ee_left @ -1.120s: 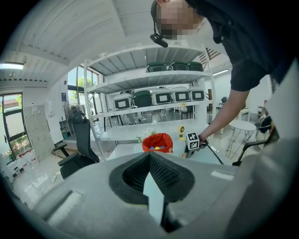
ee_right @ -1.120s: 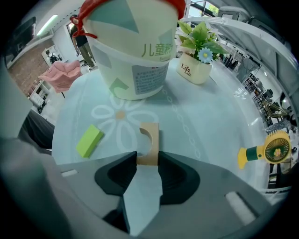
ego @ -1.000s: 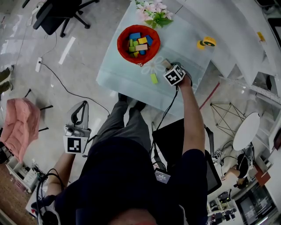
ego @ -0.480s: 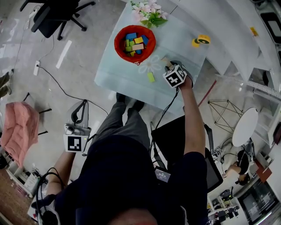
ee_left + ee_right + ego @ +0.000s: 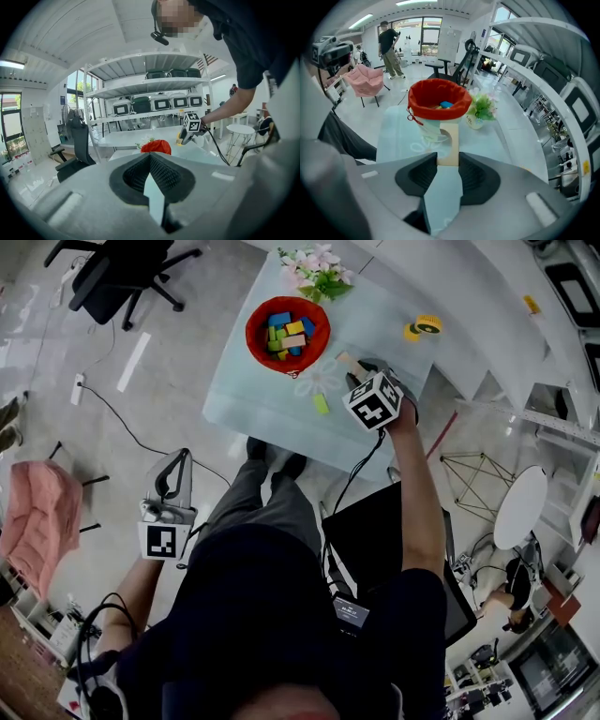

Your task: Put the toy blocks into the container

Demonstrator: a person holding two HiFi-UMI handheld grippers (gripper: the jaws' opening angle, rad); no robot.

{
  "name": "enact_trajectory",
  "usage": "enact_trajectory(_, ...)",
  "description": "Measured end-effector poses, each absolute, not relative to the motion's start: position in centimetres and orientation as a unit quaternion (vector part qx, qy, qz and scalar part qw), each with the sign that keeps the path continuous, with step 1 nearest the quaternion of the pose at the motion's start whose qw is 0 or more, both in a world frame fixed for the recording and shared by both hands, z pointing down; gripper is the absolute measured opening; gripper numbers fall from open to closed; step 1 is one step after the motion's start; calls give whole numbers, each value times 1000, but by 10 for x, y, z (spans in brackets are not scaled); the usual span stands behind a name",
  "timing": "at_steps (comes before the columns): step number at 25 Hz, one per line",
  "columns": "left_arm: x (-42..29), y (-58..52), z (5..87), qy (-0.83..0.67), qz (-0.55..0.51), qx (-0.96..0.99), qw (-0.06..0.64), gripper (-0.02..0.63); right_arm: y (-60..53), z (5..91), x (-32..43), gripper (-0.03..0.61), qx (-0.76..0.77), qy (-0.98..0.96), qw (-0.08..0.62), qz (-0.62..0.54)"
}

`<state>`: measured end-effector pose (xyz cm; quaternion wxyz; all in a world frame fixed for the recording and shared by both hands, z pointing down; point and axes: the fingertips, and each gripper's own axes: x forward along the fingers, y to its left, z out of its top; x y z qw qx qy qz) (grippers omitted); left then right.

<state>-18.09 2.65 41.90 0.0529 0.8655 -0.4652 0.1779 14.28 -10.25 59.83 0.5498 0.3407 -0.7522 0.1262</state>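
A red container (image 5: 287, 334) with several coloured blocks stands on the pale glass table (image 5: 253, 399). My right gripper (image 5: 352, 373) hangs above the table to the container's right, shut on a tan wooden arch block (image 5: 345, 362). In the right gripper view the tan block (image 5: 451, 144) is pinched between the pads, with the red container (image 5: 438, 101) just beyond it. A green block (image 5: 322, 404) lies on the table below the container. My left gripper (image 5: 174, 486) hangs low at the person's left side, far from the table, shut and holding nothing.
A flower pot (image 5: 314, 268) stands at the table's far edge and a yellow tape roll (image 5: 422, 327) at its right. A black office chair (image 5: 122, 268) and a pink chair (image 5: 37, 521) stand on the floor to the left. White shelving runs along the right.
My right gripper has risen off the table with the tan block in its jaws. The left gripper has stayed where it was.
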Motion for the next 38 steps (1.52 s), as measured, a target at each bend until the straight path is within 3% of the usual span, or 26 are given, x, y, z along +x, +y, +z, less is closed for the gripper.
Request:
enact_trajectory(9, -190, 29, 412, -473, 167, 864, 47, 3, -126, 561, 92, 143, 313, -770, 549, 90)
enact_trajectory(38, -239, 30, 402, -515, 147, 843, 48, 3, -174, 584, 10, 143, 253, -761, 595, 60)
